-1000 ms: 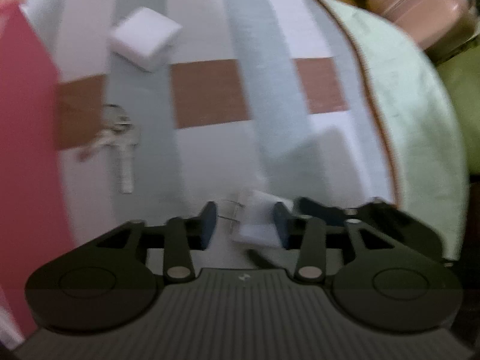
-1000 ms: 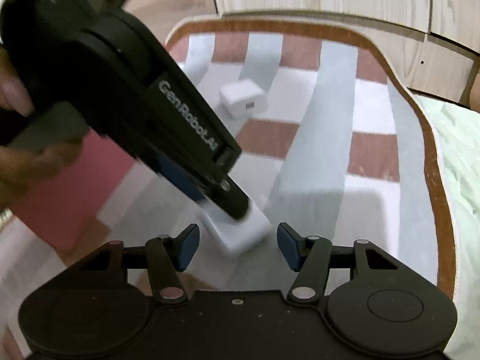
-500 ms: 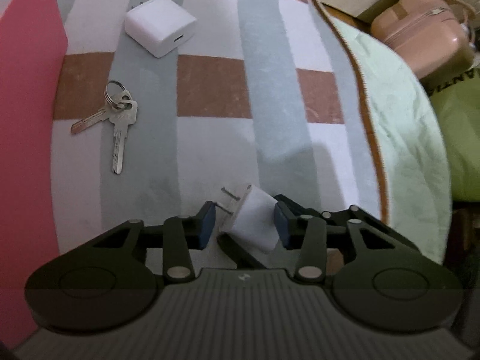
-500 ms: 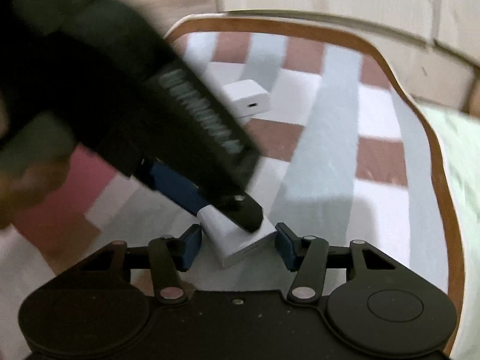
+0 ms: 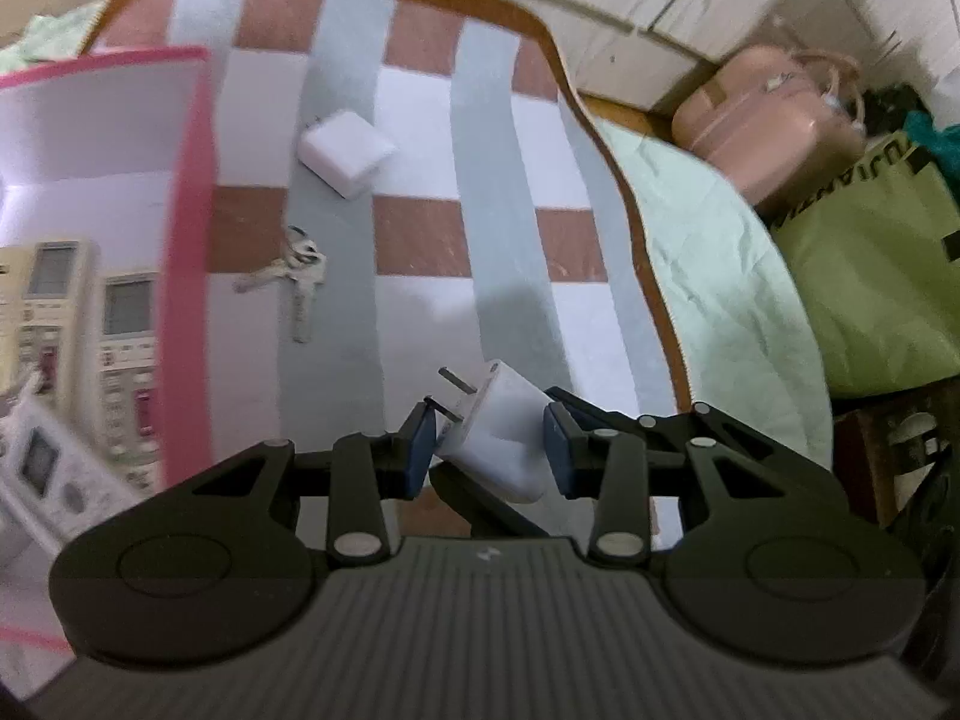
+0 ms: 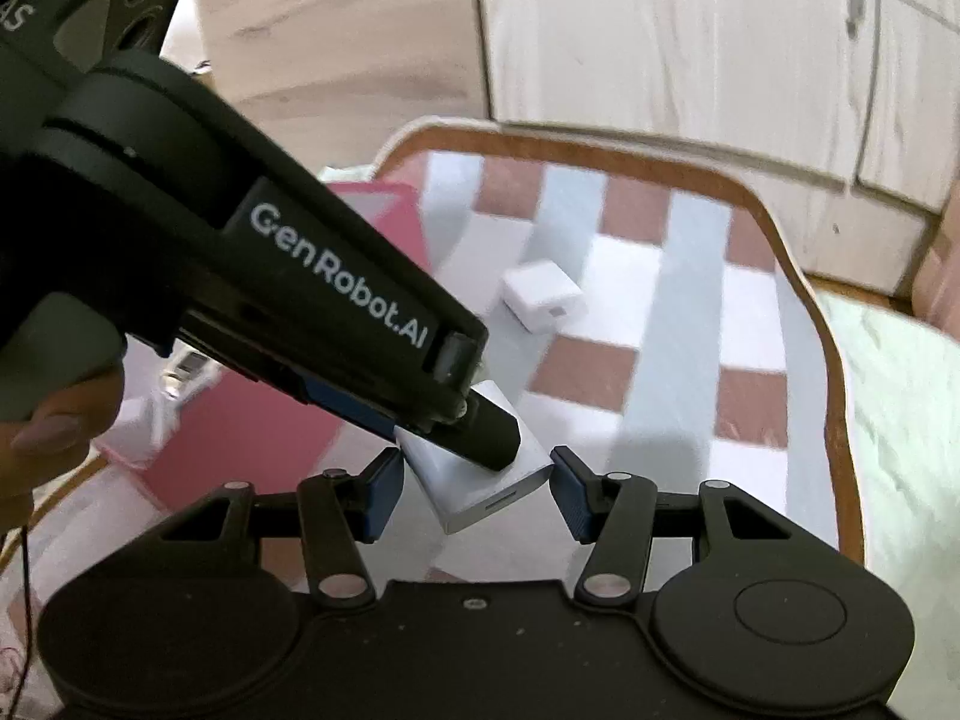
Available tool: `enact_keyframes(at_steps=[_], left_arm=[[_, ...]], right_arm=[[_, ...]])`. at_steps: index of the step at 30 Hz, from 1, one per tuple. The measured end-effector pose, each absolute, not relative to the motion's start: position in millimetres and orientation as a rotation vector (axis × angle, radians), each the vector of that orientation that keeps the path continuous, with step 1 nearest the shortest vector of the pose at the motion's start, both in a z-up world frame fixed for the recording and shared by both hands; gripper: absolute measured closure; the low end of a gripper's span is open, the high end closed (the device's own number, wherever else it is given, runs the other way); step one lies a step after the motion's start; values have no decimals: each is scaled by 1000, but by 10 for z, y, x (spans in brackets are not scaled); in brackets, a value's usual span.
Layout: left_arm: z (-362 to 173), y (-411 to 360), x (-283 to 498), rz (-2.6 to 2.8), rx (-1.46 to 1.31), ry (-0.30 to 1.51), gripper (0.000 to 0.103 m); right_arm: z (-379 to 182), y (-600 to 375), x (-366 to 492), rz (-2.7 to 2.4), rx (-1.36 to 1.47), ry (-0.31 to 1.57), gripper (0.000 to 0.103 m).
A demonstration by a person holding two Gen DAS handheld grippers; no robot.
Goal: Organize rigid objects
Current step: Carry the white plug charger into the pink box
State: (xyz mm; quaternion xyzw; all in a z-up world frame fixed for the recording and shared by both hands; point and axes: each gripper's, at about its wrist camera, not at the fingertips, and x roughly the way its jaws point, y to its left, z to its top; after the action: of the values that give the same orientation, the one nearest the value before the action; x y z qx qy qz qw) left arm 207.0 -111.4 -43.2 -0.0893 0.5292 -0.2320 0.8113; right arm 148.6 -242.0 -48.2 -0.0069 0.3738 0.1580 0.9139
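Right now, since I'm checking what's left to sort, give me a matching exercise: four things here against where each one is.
Things:
1 keys
2 remote controls
3 tilted charger
4 flat charger

Places:
A inside the pink box
B between the left tool's pads
C on the mat, just right of the box wall
D on the mat, farthest from the tool

Pairs: 1-C; 2-A; 3-B; 4-D

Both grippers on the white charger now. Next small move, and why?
Probably open the right gripper and back it off, leaving the left gripper to carry the white charger to the pink box. The charger is off the checked mat, clamped between the left pads, prongs showing, and the box already holds remotes. A second charger and keys remain out.
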Motion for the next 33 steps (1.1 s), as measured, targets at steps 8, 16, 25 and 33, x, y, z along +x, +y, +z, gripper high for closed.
enact_keyframes(at_steps=[8,16,25,33], left_arm=[[24,-485,1765,-463,-240,1037,65],[283,201,1556,-366,-294,968,65],[148,704,1796,-250,-367,956,65],[-228,869,2311,-198,-413,1001,65]], right_arm=[[-41,-1967,1333,396,-92,693,44],[157,-1437,1408,521,-165,618,44],[63,-1066,1844,651,-230,651,43],[-289,-757,2295,721,-268,772,44]])
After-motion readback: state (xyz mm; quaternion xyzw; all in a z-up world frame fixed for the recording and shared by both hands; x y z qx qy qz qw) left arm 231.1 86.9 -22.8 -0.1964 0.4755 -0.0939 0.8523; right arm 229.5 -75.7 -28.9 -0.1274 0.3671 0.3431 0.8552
